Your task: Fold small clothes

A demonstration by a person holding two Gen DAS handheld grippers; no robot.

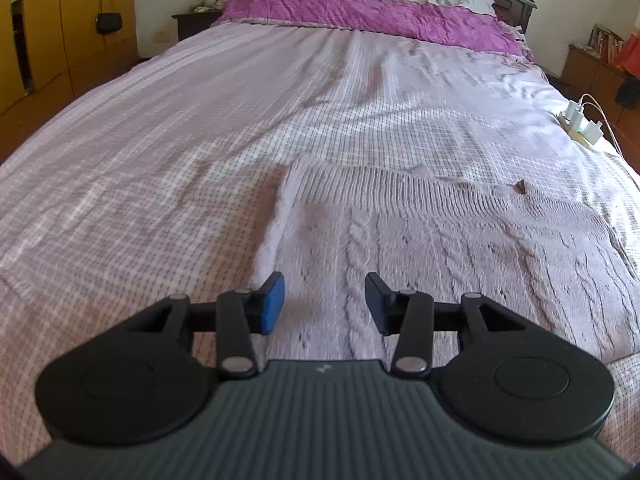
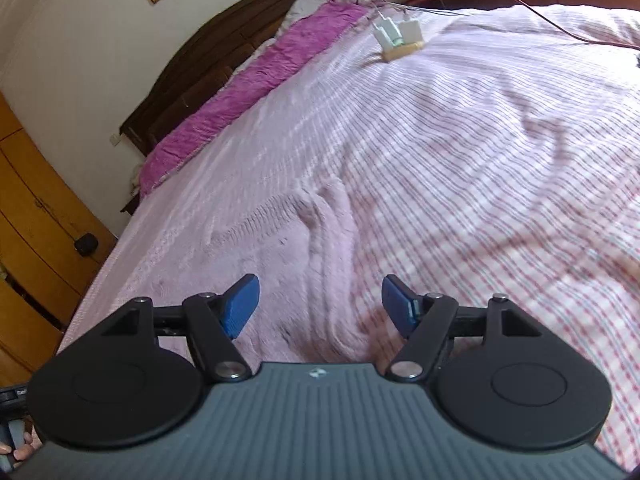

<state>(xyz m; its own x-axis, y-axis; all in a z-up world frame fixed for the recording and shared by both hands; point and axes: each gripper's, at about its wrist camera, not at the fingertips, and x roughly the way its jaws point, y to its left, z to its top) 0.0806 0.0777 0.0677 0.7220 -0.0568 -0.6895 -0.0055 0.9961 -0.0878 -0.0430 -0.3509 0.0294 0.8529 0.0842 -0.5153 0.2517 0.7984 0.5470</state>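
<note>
sweater [image 1: 460, 248] cut off at right edge, blurred

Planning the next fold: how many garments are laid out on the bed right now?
1: a pale pink cable-knit sweater, flat on the checked bedspread near its foot, right before both cameras. None elsewhere in view.

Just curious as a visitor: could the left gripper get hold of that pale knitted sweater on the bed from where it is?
Probably yes: the left gripper is open just above the sweater, with nothing lying between them.
</note>
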